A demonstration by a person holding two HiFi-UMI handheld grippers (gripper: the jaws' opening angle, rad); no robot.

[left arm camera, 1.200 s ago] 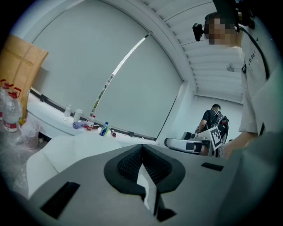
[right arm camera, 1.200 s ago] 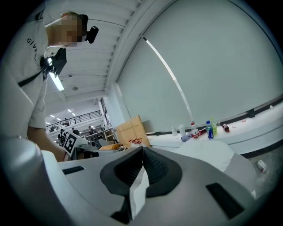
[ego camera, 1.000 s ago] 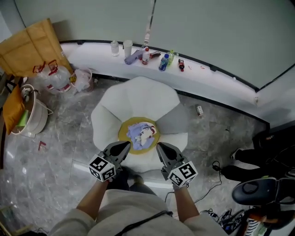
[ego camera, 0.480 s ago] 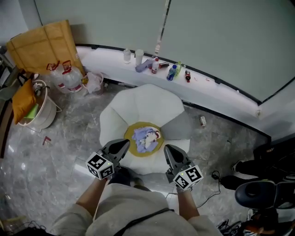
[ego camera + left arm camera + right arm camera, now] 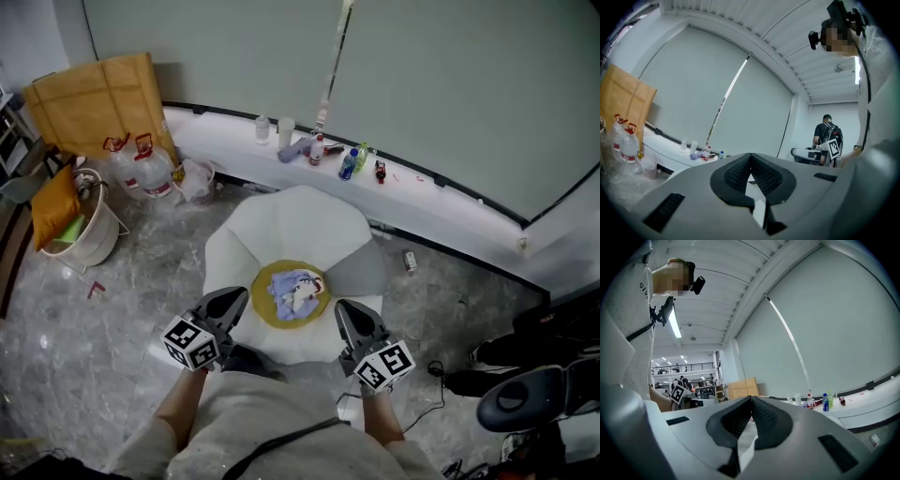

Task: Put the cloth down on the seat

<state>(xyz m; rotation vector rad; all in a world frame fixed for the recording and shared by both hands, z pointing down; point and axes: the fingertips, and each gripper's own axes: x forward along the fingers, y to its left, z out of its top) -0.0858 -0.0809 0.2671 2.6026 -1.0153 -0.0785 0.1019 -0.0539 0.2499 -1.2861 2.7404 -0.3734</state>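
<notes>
A crumpled pale blue and white cloth [image 5: 296, 292] lies on the round yellow seat cushion [image 5: 262, 298] of a white petal-shaped chair [image 5: 281, 230]. My left gripper [image 5: 231, 300] is held in front of the chair's near left edge, clear of the cloth, jaws shut with nothing between them. My right gripper [image 5: 345, 313] hovers at the chair's near right edge, also shut and empty. In the left gripper view the left gripper [image 5: 750, 157] points level at the far wall, pads together. The right gripper [image 5: 751, 400] in its own view likewise shows its pads touching.
A white ledge [image 5: 422, 202] along the wall carries several bottles [image 5: 349, 164] and cups. Water jugs [image 5: 141, 169], a brown cardboard sheet [image 5: 89, 98] and a white bin [image 5: 89, 234] stand at left. A black chair base [image 5: 525, 398] and cables lie at right on the marble floor.
Both grippers have risen and drawn back from the chair toward my body, staying shut. The cloth stays on the cushion. The head view has shifted, showing more floor on the left.
</notes>
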